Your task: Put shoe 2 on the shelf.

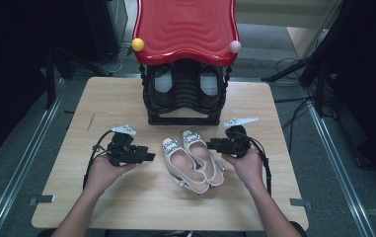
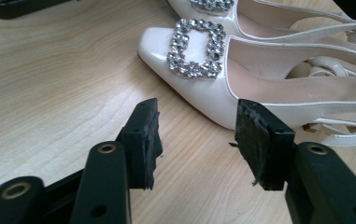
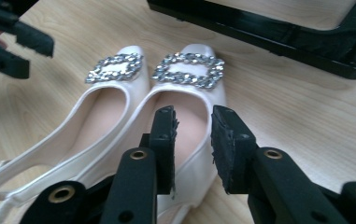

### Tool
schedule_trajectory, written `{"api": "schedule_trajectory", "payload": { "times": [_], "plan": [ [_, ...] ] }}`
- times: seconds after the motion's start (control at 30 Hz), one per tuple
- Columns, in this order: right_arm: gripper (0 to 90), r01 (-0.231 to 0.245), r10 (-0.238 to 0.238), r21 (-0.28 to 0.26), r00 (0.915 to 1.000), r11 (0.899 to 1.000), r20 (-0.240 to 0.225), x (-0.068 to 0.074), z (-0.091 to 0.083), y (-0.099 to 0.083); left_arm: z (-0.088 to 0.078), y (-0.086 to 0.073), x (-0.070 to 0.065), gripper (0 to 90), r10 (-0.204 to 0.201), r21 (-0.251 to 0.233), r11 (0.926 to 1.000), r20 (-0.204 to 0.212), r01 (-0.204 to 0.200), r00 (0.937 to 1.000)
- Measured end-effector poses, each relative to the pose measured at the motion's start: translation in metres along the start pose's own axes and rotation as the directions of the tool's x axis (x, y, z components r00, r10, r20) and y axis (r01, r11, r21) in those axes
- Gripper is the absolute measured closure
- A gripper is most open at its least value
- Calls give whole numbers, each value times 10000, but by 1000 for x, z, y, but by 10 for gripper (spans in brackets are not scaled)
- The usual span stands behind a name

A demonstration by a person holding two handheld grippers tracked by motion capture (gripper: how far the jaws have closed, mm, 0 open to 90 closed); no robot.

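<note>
Two white slingback shoes with rhinestone buckles lie side by side on the wooden table [image 1: 126, 98], toes toward the rack: the left shoe [image 1: 183, 165] and the right shoe [image 1: 201, 150]. My left gripper [image 1: 148, 157] sits just left of them, open. In the left gripper view its jaws [image 2: 196, 121] hold nothing, and the left shoe's toe [image 2: 199, 88] lies just beyond. My right gripper [image 1: 210, 144] hovers at the right shoe's outer side. In the right gripper view its jaws [image 3: 193, 116] stand apart over the right shoe [image 3: 189, 93], pads off it.
A black shoe rack [image 1: 183, 94] with a red wavy top [image 1: 185, 29] stands at the table's far middle, with dark shoes on its shelf. A yellow ball [image 1: 137, 44] and a pink ball [image 1: 235, 47] cap its front corners. Cables trail on the floor at right.
</note>
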State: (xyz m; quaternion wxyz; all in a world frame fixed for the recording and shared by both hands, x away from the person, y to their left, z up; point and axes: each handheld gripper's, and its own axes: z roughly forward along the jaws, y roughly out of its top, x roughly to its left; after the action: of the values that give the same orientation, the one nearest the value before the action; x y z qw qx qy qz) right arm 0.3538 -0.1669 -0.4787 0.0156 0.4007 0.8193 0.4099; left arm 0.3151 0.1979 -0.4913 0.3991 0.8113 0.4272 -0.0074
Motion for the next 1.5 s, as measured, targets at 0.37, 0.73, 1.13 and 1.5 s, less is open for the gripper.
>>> {"api": "schedule_trajectory", "payload": {
  "times": [0.37,0.73,1.13,1.5],
  "plan": [
    [657,138,-132,248,9997,9996,-218,25,-1,-3,0,8,9,455,87,-36,10000,-230,-87,9997],
    [634,539,-529,819,9985,9952,-141,51,12,4,0,10,15,455,92,-263,9996,-257,-99,9996],
    [597,445,-489,2267,9987,9729,136,59,38,10,0,10,14,456,65,-431,9990,-107,-69,9999],
    [648,319,-525,3533,9974,9350,491,62,45,12,-3,10,16,456,5,-565,9984,-87,-10,10000]
  ]
}}
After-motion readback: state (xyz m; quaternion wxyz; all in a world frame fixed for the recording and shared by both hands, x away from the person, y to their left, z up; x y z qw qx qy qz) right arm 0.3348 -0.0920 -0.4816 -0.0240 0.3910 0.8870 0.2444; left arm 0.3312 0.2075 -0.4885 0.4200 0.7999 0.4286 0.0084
